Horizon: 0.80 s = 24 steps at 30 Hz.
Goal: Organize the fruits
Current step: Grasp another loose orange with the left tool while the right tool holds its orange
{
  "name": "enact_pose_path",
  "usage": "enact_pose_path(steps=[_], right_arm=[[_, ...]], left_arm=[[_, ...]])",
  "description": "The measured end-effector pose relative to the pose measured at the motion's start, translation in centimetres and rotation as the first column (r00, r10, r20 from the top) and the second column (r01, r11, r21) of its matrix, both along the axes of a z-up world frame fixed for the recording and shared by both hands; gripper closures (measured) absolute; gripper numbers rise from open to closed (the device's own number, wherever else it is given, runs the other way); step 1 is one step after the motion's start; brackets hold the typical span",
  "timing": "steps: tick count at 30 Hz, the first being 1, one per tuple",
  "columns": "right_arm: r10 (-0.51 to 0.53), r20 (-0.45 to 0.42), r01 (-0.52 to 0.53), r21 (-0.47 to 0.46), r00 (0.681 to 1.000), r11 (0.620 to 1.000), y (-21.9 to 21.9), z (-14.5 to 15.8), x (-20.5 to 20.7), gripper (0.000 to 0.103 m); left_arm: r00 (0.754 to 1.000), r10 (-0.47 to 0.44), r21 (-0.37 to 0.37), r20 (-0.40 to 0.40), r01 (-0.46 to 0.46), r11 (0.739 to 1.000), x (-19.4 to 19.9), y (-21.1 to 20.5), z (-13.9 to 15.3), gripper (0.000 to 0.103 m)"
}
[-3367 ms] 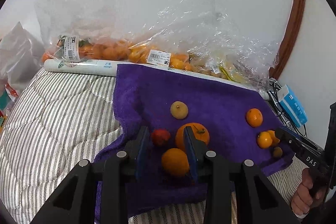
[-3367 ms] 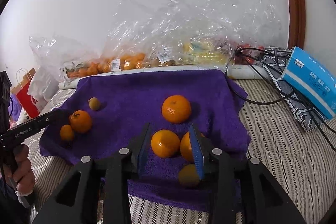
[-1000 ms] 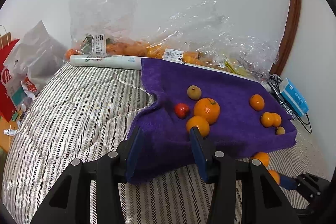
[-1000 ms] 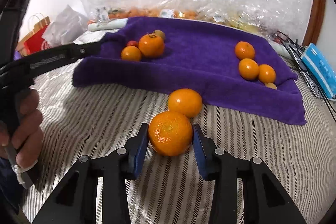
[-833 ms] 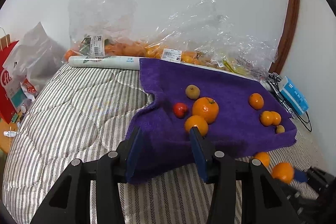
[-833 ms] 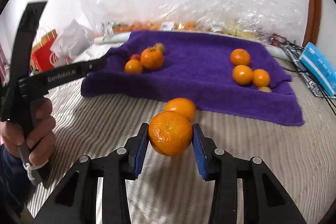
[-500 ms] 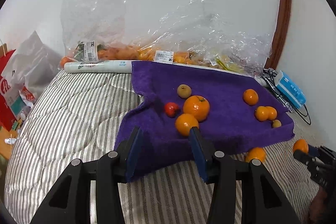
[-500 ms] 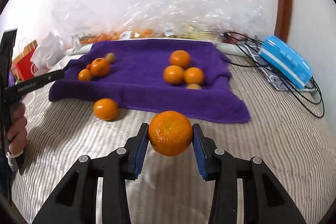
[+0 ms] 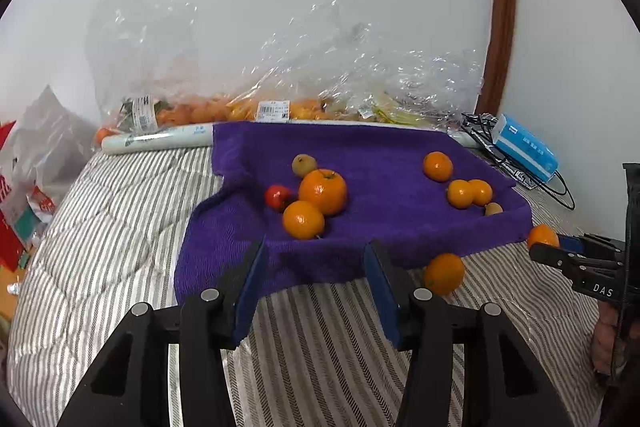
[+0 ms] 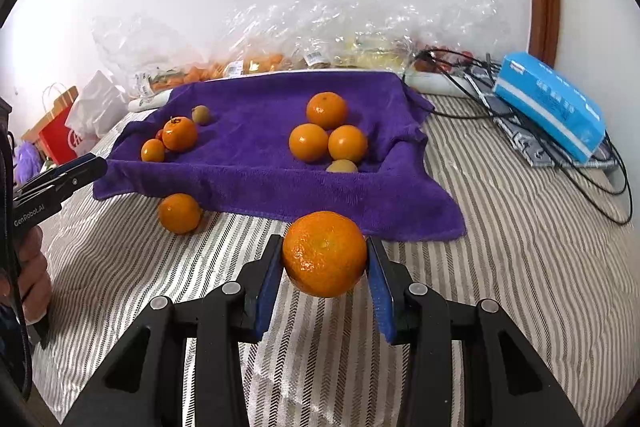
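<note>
My right gripper (image 10: 324,267) is shut on an orange mandarin (image 10: 324,253) and holds it above the striped bedding, in front of the purple towel (image 10: 256,143). It also shows in the left wrist view (image 9: 542,237). A loose mandarin (image 10: 179,213) lies on the bedding at the towel's front edge. On the towel, a left cluster has a large orange (image 9: 322,191), a smaller one (image 9: 303,219), a red fruit (image 9: 278,195) and a brownish fruit (image 9: 304,165); a right cluster has several mandarins (image 10: 316,141). My left gripper (image 9: 316,275) is open and empty before the towel.
Clear plastic bags of fruit (image 9: 280,103) line the wall behind the towel. A blue box (image 10: 550,105) and black cables (image 10: 520,123) lie at the right. A red paper bag (image 10: 56,135) stands at the left. Striped bedding (image 10: 500,247) surrounds the towel.
My right gripper closed on a mandarin lying on the bedding, lifted it and swung right along the towel's front. My left gripper drew back from the left cluster and stays open.
</note>
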State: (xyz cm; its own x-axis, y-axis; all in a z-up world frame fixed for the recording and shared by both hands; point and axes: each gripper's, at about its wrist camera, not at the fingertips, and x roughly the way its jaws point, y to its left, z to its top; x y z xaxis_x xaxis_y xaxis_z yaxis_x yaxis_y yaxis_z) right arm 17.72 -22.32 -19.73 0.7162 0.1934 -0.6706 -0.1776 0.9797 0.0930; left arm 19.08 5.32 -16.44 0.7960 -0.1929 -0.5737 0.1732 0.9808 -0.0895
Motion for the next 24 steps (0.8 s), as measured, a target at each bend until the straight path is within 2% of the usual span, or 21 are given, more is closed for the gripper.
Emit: enact_pose_path(steps=[4, 8, 16, 19, 24], right_arm=[[0.005, 0.007, -0.005, 0.015, 1.0, 1.0, -0.2, 0.1, 0.0, 0.062], [-0.055, -0.015, 0.055, 0.012, 0.998, 0.998, -0.9, -0.1, 0.4, 0.062], [-0.078, -0.004, 0.078, 0.002, 0.997, 0.997, -1.1, 0.0, 0.2, 0.062], [-0.101, -0.025, 0.101, 0.014, 0.995, 0.995, -1.6, -0.2, 0.5, 0.062], [-0.118, -0.012, 0.118, 0.011, 0.993, 0.993, -1.8, -0.1, 0.3, 0.062]], left_arm=[[0.999, 0.024, -0.012, -0.039, -0.025, 1.0, 0.3, 0.2, -0.5, 0.055], [0.997, 0.036, -0.001, -0.063, -0.036, 0.999, 0.3, -0.2, -0.7, 0.055], [0.99, 0.077, 0.012, -0.118, -0.076, 0.997, 0.1, -1.7, -1.4, 0.055], [0.99, 0.067, 0.035, -0.125, -0.063, 0.997, 0.0, -3.1, -1.5, 0.055], [0.987, -0.008, 0.072, -0.163, 0.02, 0.997, 0.2, -5.9, -2.0, 0.055]])
